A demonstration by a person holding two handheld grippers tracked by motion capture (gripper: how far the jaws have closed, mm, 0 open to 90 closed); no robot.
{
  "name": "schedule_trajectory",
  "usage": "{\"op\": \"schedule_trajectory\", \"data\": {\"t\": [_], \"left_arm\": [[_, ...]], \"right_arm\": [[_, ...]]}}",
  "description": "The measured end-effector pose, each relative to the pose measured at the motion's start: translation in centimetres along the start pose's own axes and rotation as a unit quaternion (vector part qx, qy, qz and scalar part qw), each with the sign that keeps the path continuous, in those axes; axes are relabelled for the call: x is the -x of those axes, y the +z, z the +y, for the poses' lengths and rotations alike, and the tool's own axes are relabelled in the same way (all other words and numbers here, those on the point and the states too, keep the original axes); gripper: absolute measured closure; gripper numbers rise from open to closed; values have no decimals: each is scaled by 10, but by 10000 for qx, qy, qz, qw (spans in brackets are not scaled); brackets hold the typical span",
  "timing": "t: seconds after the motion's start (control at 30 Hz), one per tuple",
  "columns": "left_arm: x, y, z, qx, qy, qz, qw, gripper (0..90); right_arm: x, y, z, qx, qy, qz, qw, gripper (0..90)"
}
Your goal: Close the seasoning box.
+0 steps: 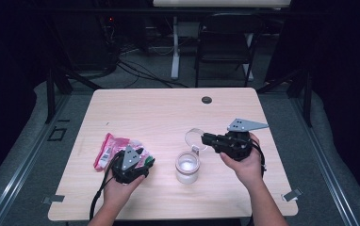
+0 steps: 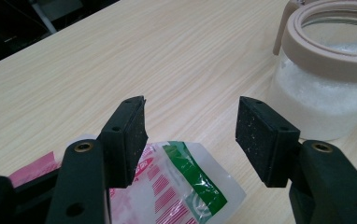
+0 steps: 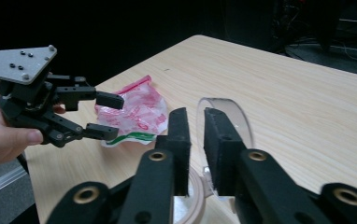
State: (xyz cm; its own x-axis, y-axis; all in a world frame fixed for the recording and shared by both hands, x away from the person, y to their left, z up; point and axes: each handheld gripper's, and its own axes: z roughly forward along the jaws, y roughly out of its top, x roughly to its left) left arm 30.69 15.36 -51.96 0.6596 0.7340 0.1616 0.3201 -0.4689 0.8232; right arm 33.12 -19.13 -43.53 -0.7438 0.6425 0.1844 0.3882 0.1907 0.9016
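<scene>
Lid stands on edge, hinged open, pinched by right tool.

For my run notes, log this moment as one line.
left gripper: open above pink packet | right gripper: shut on clear hinged lid, raised | jar: open, white contents | table

Dark lab: cables, lone table.

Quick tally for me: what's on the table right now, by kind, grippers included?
Glass jar with white granules, its hinged clear lid swung open: 1
Red, white and green plastic packet: 1
Grippers: 2, the left gripper open over the packet, the right gripper at the lid
Total: 4
</scene>
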Motion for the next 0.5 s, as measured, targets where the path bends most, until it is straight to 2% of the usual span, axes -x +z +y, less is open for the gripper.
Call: {"op": "schedule_trajectory", "data": {"t": [0.2, 0.43, 0.5], "left_arm": [[1, 1, 0, -17, -2, -15, 10000, 436], [1, 1, 0, -16, -1, -15, 10000, 441], [1, 1, 0, -18, -1, -16, 10000, 441]], "right_arm": [[6, -6, 0, 67, 39, -133, 9999, 900], [13, -12, -1, 45, 71, -278, 9996, 900], [18, -14, -3, 40, 114, -401, 9991, 900]]}}
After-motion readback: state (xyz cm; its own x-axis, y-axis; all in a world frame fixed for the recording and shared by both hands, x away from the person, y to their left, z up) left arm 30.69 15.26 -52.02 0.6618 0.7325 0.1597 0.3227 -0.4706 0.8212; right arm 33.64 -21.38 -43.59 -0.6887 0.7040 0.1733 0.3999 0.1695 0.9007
